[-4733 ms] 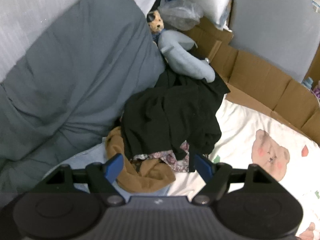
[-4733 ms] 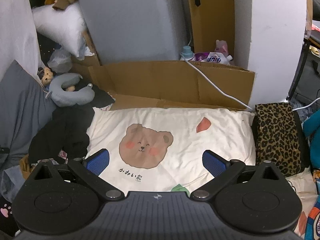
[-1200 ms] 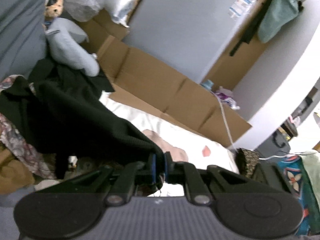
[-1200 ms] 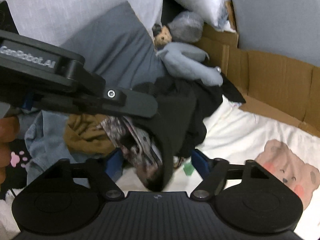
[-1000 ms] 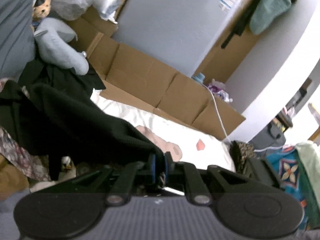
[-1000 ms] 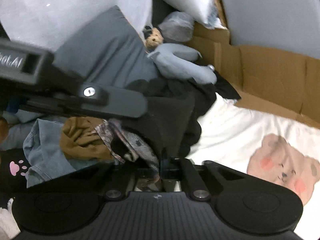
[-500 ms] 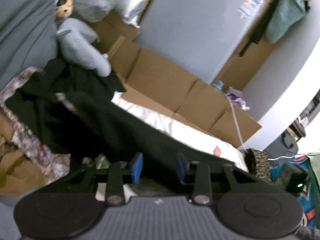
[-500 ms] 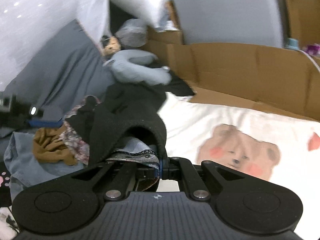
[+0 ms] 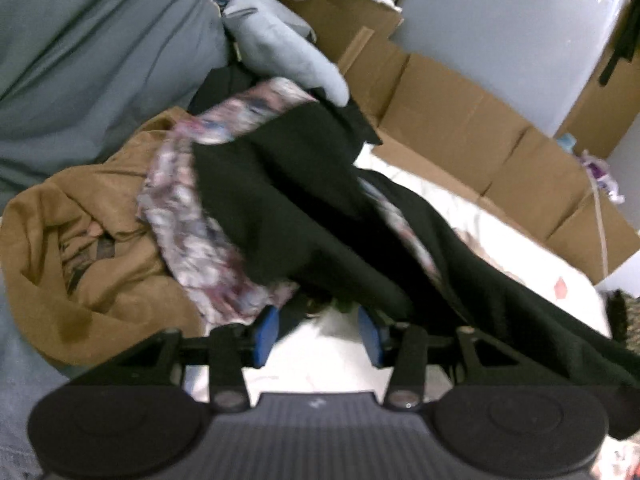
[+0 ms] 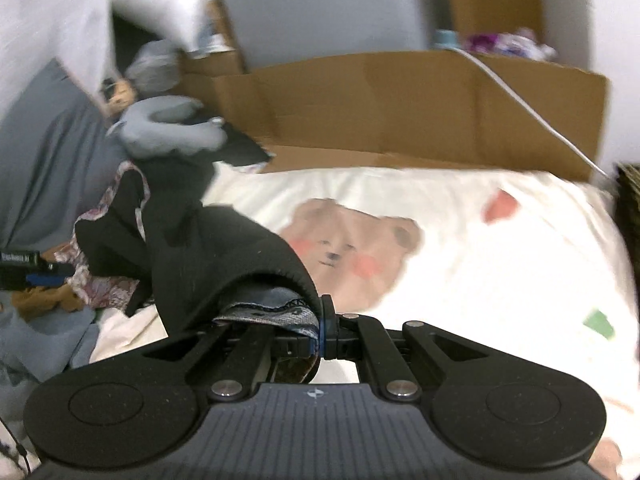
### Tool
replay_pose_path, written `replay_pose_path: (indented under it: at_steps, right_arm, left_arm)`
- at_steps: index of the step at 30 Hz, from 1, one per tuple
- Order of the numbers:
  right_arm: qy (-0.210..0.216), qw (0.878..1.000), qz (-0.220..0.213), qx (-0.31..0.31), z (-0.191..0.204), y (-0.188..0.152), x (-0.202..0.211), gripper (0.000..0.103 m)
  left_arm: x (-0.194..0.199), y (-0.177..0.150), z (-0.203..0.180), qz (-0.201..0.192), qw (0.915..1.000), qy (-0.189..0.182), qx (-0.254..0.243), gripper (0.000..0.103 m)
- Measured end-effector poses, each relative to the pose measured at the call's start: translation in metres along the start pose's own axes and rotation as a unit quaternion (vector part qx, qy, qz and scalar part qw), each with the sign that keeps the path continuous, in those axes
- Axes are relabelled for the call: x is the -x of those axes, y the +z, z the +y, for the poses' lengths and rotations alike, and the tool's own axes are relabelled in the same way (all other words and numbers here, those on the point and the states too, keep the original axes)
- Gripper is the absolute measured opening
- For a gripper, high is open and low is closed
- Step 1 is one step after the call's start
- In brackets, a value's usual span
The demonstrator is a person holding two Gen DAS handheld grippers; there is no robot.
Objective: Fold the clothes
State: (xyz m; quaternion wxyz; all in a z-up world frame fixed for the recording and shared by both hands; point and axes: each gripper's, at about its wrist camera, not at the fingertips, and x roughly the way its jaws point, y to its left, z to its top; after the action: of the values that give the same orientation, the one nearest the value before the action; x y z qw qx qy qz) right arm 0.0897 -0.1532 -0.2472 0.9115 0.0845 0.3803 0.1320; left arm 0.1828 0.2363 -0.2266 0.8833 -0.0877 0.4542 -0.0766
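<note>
One white bear-print sheet (image 10: 460, 248), cardboard (image 10: 400, 108) behind, seemingly bed.

Clothes pile (image 9: 168, 216) at the bed's left, pillow (image 9: 88, 52) behind it, garment (image 10: 224, 248) stretching from the pile rightward over the bedsheet (image 10: 480, 240), cardboard (image 10: 400, 108) along the far edge, neck pillow (image 10: 168, 130) far left.

Both wrist views low, close, sharing black garment (image 9: 304, 216)
</note>
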Motion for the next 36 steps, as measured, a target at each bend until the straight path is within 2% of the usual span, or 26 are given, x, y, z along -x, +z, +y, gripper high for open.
replay_pose_path:
  at_steps: [3, 8, 11, 15, 18, 21, 26, 31, 34, 35, 36]
  right_arm:
    - [-0.029, 0.999, 0.003, -0.019, -0.018, -0.008, 0.012, 0.0]
    - [-0.075, 0.996, 0.003, -0.045, -0.051, -0.016, 0.037, 0.0]
    - [-0.102, 0.993, 0.003, -0.059, -0.071, -0.02, 0.05, 0.0]
    - [-0.145, 0.985, -0.008, -0.088, -0.102, -0.017, 0.059, 0.0]
    - [-0.172, 0.98, -0.018, -0.102, -0.119, -0.007, 0.062, 0.0]
    - [-0.2, 0.973, -0.024, -0.108, -0.131, -0.003, 0.063, 0.0]
    - [-0.248, 0.961, -0.013, -0.119, -0.143, -0.014, 0.047, 0.0]
    - [-0.268, 0.954, 0.002, -0.135, -0.148, -0.037, 0.017, 0.0]
    - [-0.27, 0.949, 0.015, -0.163, -0.156, -0.049, -0.001, 0.0]
    - [-0.269, 0.948, 0.02, -0.168, -0.157, -0.052, -0.007, 0.0]
    - [-0.268, 0.949, 0.027, -0.165, -0.157, -0.054, -0.012, 0.0]
  left_arm:
    - [-0.01, -0.002, 0.0, 0.006, 0.9999, 0.009, -0.007, 0.055]
    - [-0.026, -0.004, -0.001, 0.017, 0.9994, 0.024, -0.019, 0.056]
    - [-0.036, -0.006, -0.001, 0.023, 0.9988, 0.034, -0.026, 0.064]
    - [-0.049, -0.009, -0.001, 0.033, 0.998, 0.044, -0.031, 0.065]
    - [-0.057, -0.016, 0.003, 0.047, 0.9981, 0.04, -0.012, 0.065]
    - [-0.067, -0.022, 0.004, 0.054, 0.998, 0.03, -0.014, 0.065]
    - [-0.101, -0.031, 0.006, 0.064, 0.9977, 0.017, -0.017, 0.065]
    - [-0.136, -0.029, 0.008, 0.08, 0.9958, 0.043, -0.011, 0.065]
    - [-0.145, -0.028, 0.01, 0.082, 0.9959, 0.038, 0.001, 0.065]
    - [-0.147, -0.027, 0.008, 0.081, 0.9961, 0.034, 0.004, 0.063]
    - [-0.149, -0.025, 0.006, 0.082, 0.9962, 0.029, 0.006, 0.054]
